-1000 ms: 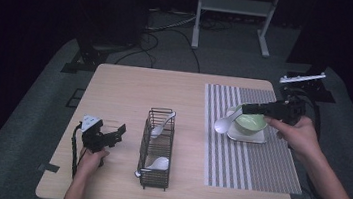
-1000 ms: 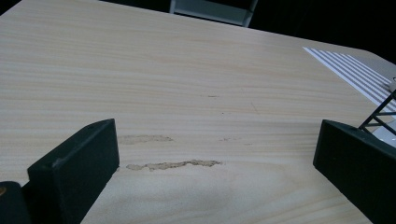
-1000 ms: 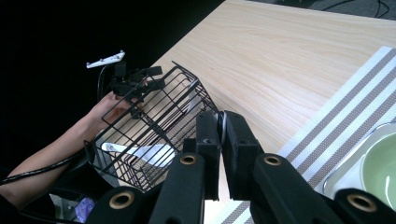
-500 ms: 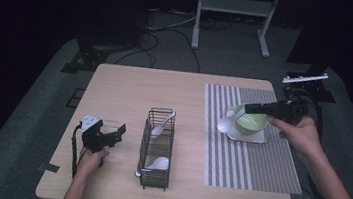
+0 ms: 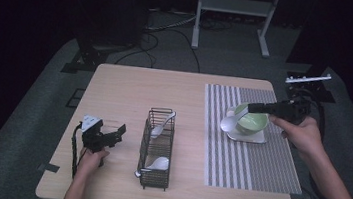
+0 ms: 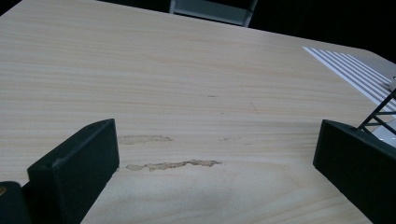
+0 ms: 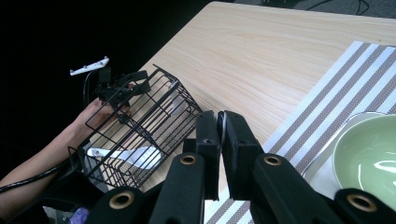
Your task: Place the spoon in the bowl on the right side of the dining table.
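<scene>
At the table's near left, the left gripper (image 5: 119, 132) rests with jaws wide apart, holding nothing. Two white spoons (image 5: 158, 164) remain in the black wire basket (image 5: 153, 177) at centre. To the right, the right gripper (image 5: 250, 108) pinches a white spoon (image 5: 228, 123) at the green bowl (image 5: 251, 123) on the striped mat (image 5: 238, 162), apparently mid-delivery and not yet released.
</scene>
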Demonstrator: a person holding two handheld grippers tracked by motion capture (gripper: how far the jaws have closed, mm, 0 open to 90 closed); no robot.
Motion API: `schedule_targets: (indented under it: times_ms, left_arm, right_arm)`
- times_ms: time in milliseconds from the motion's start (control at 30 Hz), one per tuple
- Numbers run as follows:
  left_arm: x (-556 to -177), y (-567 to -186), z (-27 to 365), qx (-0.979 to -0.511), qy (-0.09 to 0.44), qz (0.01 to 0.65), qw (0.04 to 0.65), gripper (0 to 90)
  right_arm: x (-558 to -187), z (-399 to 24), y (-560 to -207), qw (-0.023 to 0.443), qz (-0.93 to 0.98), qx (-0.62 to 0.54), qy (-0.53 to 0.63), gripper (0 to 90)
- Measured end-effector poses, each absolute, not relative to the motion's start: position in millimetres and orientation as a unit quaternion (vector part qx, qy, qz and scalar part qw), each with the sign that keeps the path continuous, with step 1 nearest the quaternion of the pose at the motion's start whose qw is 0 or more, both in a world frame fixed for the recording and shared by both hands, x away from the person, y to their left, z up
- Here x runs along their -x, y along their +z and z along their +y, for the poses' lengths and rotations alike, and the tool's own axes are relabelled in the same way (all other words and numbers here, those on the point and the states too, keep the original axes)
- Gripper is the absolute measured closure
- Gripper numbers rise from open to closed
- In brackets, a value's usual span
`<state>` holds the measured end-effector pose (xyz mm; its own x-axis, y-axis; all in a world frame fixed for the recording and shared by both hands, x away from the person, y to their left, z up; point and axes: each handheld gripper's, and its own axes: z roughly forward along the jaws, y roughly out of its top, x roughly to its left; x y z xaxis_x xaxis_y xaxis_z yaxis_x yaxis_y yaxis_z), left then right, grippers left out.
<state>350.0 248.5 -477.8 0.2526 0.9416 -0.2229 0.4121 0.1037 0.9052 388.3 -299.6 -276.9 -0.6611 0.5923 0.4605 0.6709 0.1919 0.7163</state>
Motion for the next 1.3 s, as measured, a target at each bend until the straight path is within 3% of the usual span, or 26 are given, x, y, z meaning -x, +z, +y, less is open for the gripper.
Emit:
schedule_targets:
  times_ms: [1300]
  left_arm:
    - [-350, -478, 249, -0.617, 0.268, 0.549, 0.497, 0.0]
  right_arm:
    - [-400, -324, -283, 0.014, -0.759, 0.448, -0.473, 85.2]
